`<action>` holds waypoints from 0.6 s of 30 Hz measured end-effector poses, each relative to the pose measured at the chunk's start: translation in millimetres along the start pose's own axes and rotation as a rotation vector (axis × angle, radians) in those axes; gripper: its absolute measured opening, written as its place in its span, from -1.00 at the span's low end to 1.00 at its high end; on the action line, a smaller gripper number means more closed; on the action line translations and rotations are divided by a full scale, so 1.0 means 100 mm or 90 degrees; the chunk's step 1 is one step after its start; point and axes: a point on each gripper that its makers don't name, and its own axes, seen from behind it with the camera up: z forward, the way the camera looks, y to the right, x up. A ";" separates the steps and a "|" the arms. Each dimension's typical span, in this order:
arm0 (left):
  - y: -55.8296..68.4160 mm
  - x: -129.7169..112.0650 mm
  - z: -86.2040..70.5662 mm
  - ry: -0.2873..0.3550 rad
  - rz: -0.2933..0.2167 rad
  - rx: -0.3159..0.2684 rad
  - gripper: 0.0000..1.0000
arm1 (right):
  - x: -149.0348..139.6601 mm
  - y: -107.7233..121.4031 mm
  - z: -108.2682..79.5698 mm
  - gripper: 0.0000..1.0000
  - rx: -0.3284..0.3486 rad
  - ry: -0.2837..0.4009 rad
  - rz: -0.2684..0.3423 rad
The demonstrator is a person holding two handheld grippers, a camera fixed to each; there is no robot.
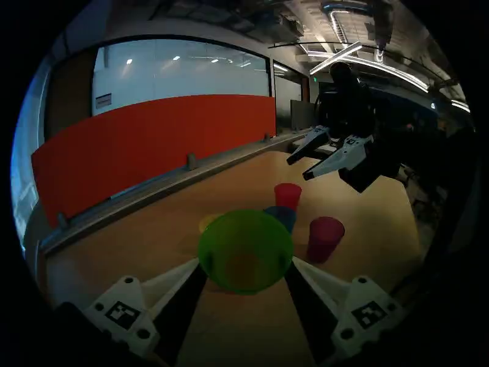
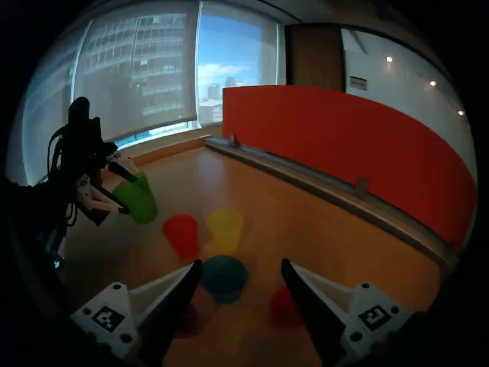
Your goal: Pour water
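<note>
The left gripper (image 1: 246,264) clamps a translucent green plastic cup (image 1: 246,251), held tilted over the wooden desk (image 1: 153,244). The right gripper (image 2: 239,264) hangs with fingers spread wide above a blue plastic cup (image 2: 224,278) mid-desk, beside a red cup (image 2: 181,234) and a yellow cup (image 2: 225,229)

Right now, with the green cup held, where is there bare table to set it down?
Bare table runs between the yellow cup and the rail under the orange divider. Crowded: red cup, yellow cup and blue cup bunch ahead of the right gripper, with the left gripper holding the green cup beside them.
</note>
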 end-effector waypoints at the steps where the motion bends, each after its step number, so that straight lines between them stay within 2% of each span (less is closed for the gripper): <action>1: 0.00 0.02 0.00 0.003 0.001 0.002 0.66 | 0.00 0.00 0.00 1.00 0.000 0.000 0.000; 11: -0.01 0.16 -0.03 0.037 0.000 0.008 0.66 | 0.00 -0.02 0.00 1.00 0.001 0.002 0.002; 18: -0.05 0.32 -0.08 0.082 -0.014 0.018 0.67 | -0.01 -0.03 0.02 1.00 0.003 0.000 0.003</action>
